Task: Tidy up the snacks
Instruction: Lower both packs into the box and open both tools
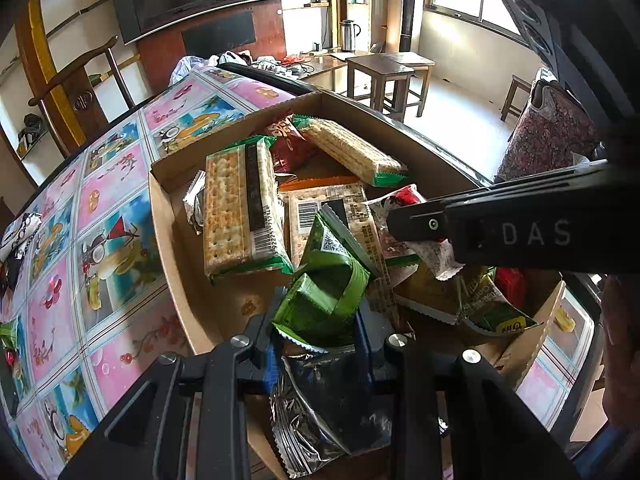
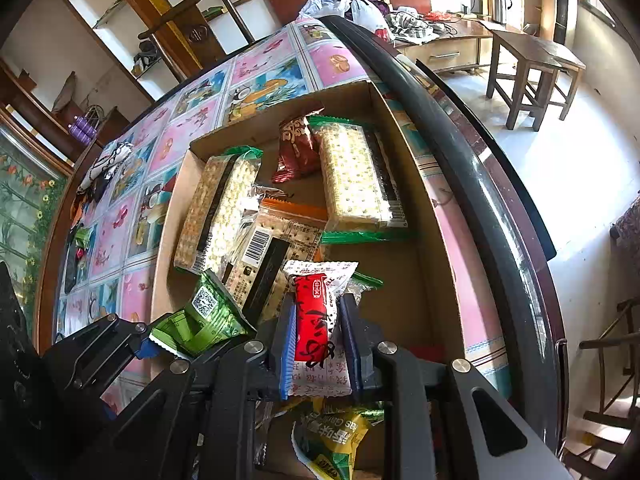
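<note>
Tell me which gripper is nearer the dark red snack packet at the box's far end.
Right. The right gripper is nearer to the dark red snack packet; the left gripper sits farther back, across the crackers.

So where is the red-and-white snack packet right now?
The red-and-white packet is clamped in the right gripper over the cardboard box, right of the green packet held by the left gripper.

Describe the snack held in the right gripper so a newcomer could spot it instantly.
Start at the shallow brown cardboard box on the pink-and-blue patterned tablecloth. Above its near end, the right gripper pinches a small white pouch with a red centre panel. Beside it the left gripper grips a glossy green pouch; the box's cracker packs are long and pale.
</note>
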`<state>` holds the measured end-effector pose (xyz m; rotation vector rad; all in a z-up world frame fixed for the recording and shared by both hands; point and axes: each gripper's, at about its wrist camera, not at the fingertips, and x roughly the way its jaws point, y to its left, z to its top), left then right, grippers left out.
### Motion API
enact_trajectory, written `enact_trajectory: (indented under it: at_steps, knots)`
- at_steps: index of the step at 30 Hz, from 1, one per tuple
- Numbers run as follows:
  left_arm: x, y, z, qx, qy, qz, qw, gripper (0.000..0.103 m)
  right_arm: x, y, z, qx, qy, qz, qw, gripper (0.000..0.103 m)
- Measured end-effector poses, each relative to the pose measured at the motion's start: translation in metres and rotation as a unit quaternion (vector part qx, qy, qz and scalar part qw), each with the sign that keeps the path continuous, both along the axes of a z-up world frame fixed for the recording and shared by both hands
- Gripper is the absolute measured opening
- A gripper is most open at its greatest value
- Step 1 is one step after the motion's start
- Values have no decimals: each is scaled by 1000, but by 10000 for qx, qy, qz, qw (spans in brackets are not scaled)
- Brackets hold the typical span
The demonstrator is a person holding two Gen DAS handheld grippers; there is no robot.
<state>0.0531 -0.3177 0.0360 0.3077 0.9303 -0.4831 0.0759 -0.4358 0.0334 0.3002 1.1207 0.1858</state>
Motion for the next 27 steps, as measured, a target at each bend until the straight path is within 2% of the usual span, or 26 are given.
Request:
enact_trajectory:
  at_steps: [27]
  knots:
    - [8,-8,4,42,-96,16,9999,30,11,3,-3,-110,-20,37,9999,23]
